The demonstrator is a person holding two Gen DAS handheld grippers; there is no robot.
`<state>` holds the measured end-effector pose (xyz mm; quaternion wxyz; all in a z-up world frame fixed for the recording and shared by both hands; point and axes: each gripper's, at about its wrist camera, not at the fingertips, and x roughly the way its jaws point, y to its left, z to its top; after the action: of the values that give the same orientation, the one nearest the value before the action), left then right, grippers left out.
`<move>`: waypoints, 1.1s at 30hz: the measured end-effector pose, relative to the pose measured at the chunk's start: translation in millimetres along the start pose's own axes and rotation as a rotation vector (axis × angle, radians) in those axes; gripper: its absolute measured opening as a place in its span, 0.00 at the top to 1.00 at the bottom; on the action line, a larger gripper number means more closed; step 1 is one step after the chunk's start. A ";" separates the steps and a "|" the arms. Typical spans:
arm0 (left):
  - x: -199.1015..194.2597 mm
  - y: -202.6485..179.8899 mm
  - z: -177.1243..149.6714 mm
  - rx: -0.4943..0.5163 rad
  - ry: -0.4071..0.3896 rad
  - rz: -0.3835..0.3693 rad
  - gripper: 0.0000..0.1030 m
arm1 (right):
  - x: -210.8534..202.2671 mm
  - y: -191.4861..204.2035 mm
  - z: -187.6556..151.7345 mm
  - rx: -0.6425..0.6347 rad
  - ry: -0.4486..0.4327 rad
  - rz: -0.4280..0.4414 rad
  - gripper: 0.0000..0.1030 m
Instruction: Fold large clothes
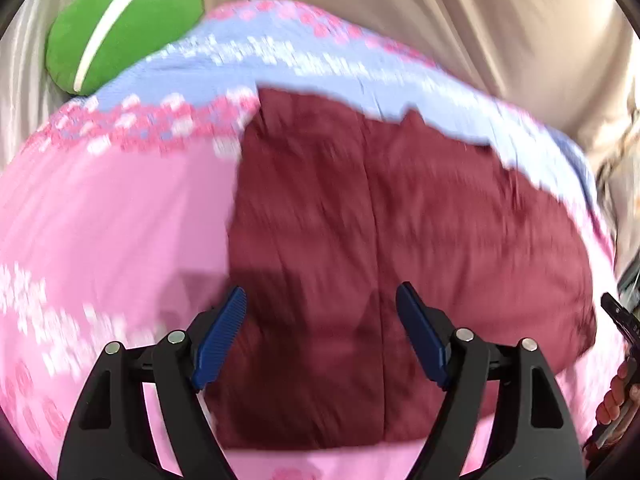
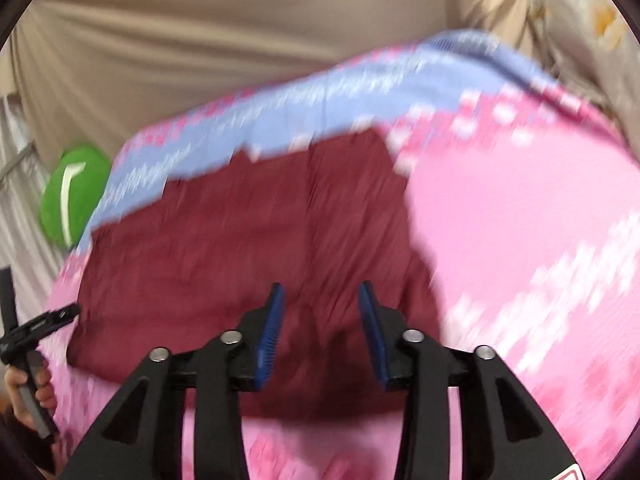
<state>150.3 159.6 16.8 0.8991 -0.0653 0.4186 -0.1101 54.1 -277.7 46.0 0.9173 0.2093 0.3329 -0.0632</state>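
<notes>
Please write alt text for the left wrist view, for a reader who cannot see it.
A folded dark red garment lies on a pink and blue patterned bedcover, with the left gripper above its near part, blue fingers apart and holding nothing. A green cushion sits at the upper left; the picture is blurred.

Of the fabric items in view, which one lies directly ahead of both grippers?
The dark maroon garment, lying flat on the pink and blue bedspread. It is plain and single-coloured; the bedspread beneath is patterned, and the green cushion sits far off at the bed's edge.
</notes>
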 end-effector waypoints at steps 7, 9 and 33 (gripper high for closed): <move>39.0 21.7 79.0 -0.096 -0.068 0.004 0.11 | 45.8 -39.5 84.7 0.171 -0.069 -0.047 0.42; 56.7 26.6 91.4 -0.132 -0.050 0.003 0.11 | 69.7 -42.1 99.0 0.180 -0.043 -0.067 0.41; 129.2 31.5 101.6 -0.108 -0.003 0.131 0.91 | 159.7 -48.0 97.2 0.109 0.097 -0.205 0.94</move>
<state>313.5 160.0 -20.1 0.9000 -0.0866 0.4262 -0.0282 221.6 -358.8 -5.1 0.8760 0.2267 0.3926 -0.1646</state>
